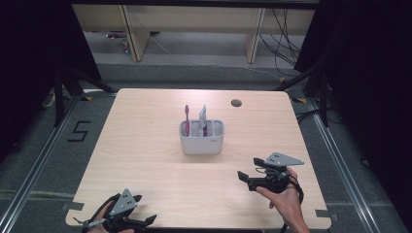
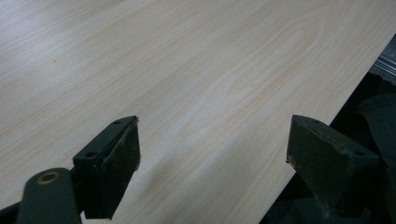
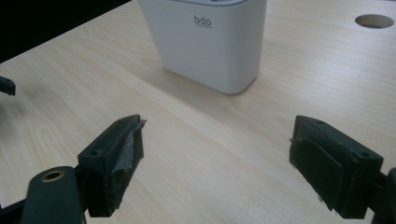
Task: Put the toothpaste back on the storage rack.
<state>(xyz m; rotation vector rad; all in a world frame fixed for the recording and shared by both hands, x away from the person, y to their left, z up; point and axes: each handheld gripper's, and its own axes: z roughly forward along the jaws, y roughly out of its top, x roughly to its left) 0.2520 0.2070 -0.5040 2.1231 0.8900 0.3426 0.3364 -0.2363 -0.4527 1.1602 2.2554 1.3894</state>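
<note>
Standing at the centre of the worktop (image 1: 145,145), the white holder (image 1: 201,137) carries a pink toothbrush (image 1: 186,119) and a grey tube (image 1: 202,116), both upright. Right claw (image 1: 248,174) at lower right and left claw (image 1: 145,219) at the bottom left edge both have jaws apart and empty. Judged light, stiff and smooth, the toothbrush is best gripped on its handle above the holder rim.

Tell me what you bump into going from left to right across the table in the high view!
Left claw → pink toothbrush → grey tube in the white holder → round hole in the table → right claw.
</note>
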